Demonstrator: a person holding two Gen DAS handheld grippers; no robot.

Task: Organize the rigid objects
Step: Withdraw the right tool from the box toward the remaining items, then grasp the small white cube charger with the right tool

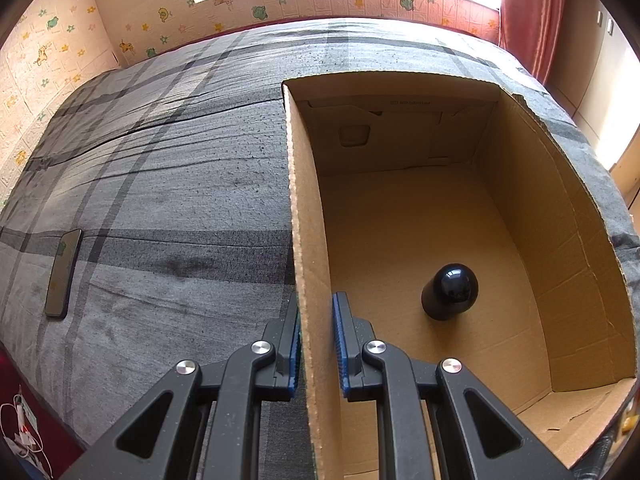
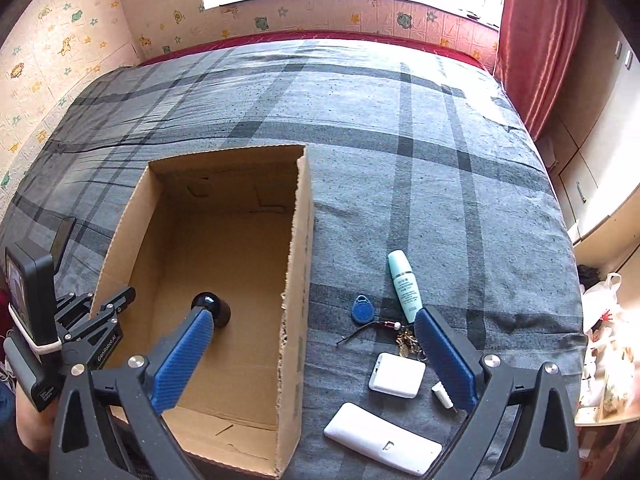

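Cardboard box (image 2: 224, 280) sits on the bed (image 2: 400, 140), a black bottle (image 1: 450, 292) lying inside. The left gripper (image 1: 316, 344) pinches the box's wall. The right gripper (image 2: 312, 344) is spread wide, empty, above a tube (image 2: 405, 286), key fob (image 2: 361, 308) and white cases (image 2: 397, 374).
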